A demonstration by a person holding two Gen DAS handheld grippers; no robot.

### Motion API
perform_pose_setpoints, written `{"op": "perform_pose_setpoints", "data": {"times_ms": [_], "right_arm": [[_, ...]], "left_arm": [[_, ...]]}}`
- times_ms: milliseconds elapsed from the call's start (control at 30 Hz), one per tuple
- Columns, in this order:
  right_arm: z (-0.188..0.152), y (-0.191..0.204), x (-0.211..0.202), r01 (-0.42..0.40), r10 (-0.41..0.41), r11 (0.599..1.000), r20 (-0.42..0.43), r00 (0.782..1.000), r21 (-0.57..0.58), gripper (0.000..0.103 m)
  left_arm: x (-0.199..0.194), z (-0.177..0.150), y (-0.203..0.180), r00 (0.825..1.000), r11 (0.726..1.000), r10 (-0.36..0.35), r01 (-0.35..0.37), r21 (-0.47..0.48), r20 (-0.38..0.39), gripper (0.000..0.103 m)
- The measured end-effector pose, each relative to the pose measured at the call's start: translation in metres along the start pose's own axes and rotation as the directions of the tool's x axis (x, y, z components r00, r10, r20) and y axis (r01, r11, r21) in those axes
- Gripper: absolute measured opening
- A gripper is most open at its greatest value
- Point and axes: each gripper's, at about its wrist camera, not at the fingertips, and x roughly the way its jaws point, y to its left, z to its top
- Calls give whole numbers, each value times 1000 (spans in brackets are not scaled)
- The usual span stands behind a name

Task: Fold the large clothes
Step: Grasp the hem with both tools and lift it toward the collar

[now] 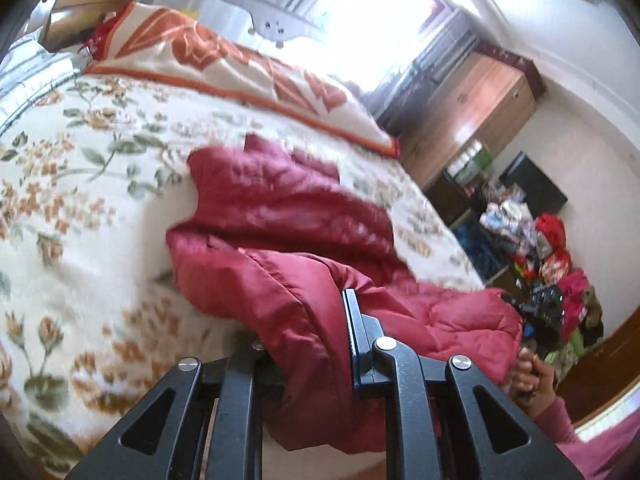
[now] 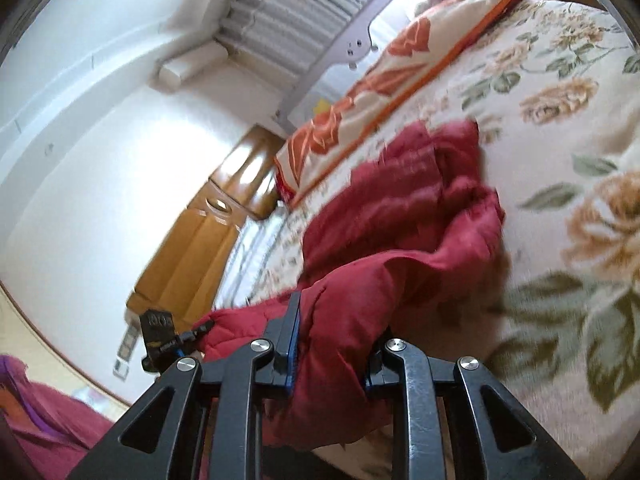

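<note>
A dark red padded jacket (image 1: 280, 216) lies on a floral bedspread (image 1: 80, 184), its near edge lifted off the bed. My left gripper (image 1: 308, 344) is shut on that near edge; the cloth drapes over its left finger and hides it. In the right wrist view the same jacket (image 2: 400, 216) stretches away over the bedspread (image 2: 560, 200). My right gripper (image 2: 332, 344) is shut on another part of the near edge, cloth bunched between the fingers. The right gripper also shows in the left wrist view (image 1: 540, 312), held by a hand, and the left gripper shows in the right wrist view (image 2: 164, 336).
A folded cream and orange blanket (image 1: 248, 64) lies at the far side of the bed, also in the right wrist view (image 2: 380, 92). A wooden cabinet (image 1: 472, 112) and a pile of clothes (image 1: 552, 256) stand beyond the bed. A wooden wardrobe (image 2: 200, 240) is at the wall.
</note>
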Motion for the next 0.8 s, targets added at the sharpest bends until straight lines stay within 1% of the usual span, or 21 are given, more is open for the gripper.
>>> {"op": "perform_pose_setpoints", "data": {"times_ms": [133,267,367,467,667,800], "right_arm": [[24,4,6,1,-1,1000,57,998,0,22],[53,12,19,34,-31,999,86,996,-27,22],[70,15,29,79,-74,996,109,991,-43,22],[86,15,40,102,-95,994,127,987,-45,22],[120,7,75,145,-137,988,147,979,-43,22],[148,-9,106,193,-187,981,160,969,-24,22]], "left_arm": [[8,20,-2,999,1000,1,-1,-2,48,16],[25,39,0,998,1000,17,-17,-9,58,16],[41,54,2,998,1000,30,-29,-8,61,16],[57,71,5,997,998,49,-47,-31,61,16],[98,111,9,993,994,94,-90,-64,67,16],[138,143,15,988,988,144,-140,-65,60,16]]}}
